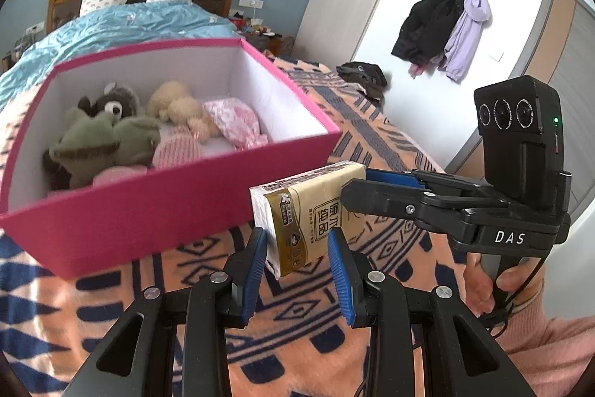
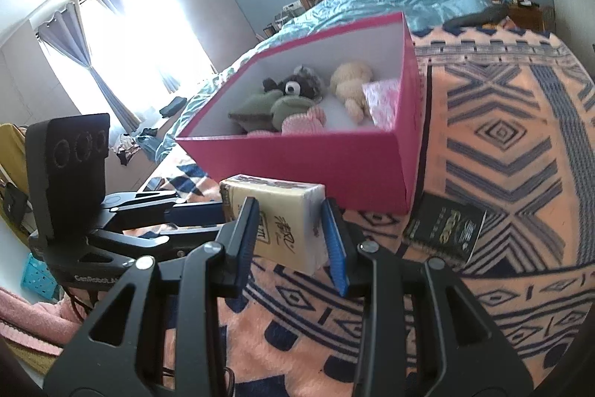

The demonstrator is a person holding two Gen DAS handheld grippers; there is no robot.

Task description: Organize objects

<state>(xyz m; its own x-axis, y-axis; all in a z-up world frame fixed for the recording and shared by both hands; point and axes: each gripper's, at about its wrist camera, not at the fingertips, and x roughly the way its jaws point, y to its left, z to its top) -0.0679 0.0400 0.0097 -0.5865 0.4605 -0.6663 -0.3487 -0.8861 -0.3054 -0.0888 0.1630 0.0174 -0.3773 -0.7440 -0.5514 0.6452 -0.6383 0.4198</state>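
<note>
Both hand-held grippers, left and right, clench one tissue pack, held just in front of the pink box, apparently clear of the bed

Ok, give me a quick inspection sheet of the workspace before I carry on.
Surface: patterned orange blanket over the bed.
Job's things: tissue pack held in the air by both grippers; pink box holds plush toys.
Clutter: dark booklet beside the box.
Grippers: left gripper and right gripper both shut on the tissue pack.
Cables: black cable at the right handle.
Surroundings: coats on hooks, blue duvet, curtained window.
</note>
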